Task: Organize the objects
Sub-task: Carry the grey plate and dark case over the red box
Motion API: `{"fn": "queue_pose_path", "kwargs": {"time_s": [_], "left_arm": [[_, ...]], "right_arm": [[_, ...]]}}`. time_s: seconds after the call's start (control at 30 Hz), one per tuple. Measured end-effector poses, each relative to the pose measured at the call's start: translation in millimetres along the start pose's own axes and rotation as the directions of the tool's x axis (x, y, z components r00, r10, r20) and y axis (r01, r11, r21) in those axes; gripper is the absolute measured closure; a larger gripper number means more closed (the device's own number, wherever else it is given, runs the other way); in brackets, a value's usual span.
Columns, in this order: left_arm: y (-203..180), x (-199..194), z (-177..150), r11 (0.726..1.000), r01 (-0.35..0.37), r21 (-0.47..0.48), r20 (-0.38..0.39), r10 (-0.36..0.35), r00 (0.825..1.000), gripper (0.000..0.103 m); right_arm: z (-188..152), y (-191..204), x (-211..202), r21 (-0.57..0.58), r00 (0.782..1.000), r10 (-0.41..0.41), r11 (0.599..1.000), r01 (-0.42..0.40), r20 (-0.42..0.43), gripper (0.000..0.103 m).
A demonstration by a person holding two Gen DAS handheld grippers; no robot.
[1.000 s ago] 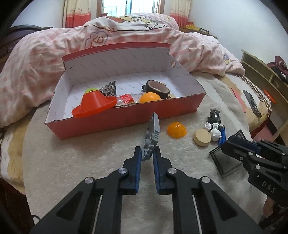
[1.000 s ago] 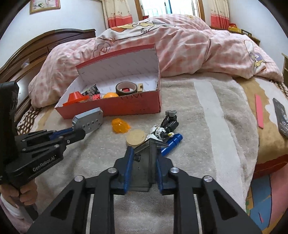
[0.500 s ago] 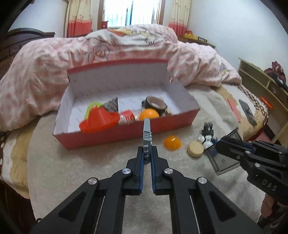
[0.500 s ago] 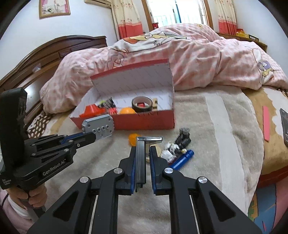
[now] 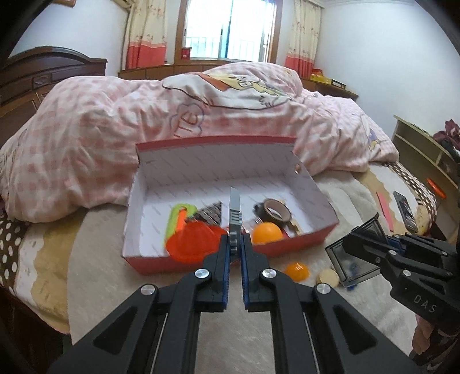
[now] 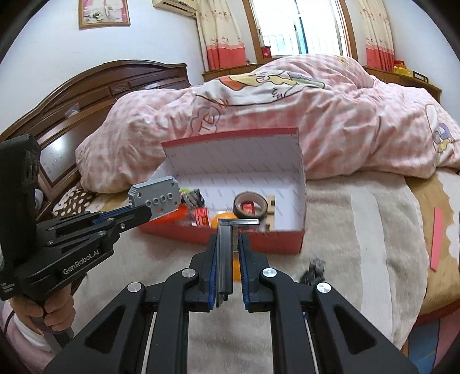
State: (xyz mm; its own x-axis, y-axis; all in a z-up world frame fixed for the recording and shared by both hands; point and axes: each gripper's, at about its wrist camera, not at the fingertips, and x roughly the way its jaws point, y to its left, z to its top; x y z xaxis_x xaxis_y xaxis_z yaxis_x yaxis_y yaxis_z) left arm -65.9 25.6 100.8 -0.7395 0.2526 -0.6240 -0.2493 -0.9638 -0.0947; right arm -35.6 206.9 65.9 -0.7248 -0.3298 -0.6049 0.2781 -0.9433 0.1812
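In my left wrist view, my left gripper [image 5: 235,253] is clamped on one flat grey block [image 5: 234,214], held edge-on and upright in front of the one red cardboard box [image 5: 296,247]. Inside the box I count one orange funnel [image 5: 192,243], one orange ball [image 5: 266,233], one roll of brown tape [image 5: 276,211], one green clip [image 5: 175,217] and one dark patterned triangle [image 5: 211,214]. In front of the box, on the beige fleece blanket [image 5: 115,273], lie one orange half-shell [image 5: 297,272] and one wooden disc [image 5: 327,277]. At the right my right gripper [image 5: 349,247] holds one dark framed panel [image 5: 355,259]. Behind the box is a heaped pink checked quilt [image 5: 86,138], with a dark wooden headboard [image 5: 43,74] at the left, a curtained window [image 5: 230,31] at the back and a low shelf [image 5: 417,143] at the right. In my right wrist view, my right gripper [image 6: 228,260] is closed on that same panel [image 6: 225,253], seen edge-on, its top bar level with the box [image 6: 276,241] front. My left gripper [image 6: 143,214] comes in from the left with the grey block [image 6: 156,195], which shows a row of round holes, and my hand [image 6: 49,313] grips its handle. One small dark toy figure [image 6: 314,269] lies on the blanket [image 6: 359,230], one pink strip [image 6: 437,238] at the right, and one framed picture [image 6: 104,13] hangs on the wall.
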Motion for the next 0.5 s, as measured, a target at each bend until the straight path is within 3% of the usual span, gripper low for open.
{"fn": "queue_pose_path", "kwargs": {"time_s": [0.5], "left_arm": [[20.3,64.6,40.8,0.996,-0.091,-0.001,-0.021,0.091,0.996,0.097]], "right_arm": [[55.9,-3.1,63.6,-0.045,1.000,-0.005,0.999,0.004,-0.017,0.089]]}}
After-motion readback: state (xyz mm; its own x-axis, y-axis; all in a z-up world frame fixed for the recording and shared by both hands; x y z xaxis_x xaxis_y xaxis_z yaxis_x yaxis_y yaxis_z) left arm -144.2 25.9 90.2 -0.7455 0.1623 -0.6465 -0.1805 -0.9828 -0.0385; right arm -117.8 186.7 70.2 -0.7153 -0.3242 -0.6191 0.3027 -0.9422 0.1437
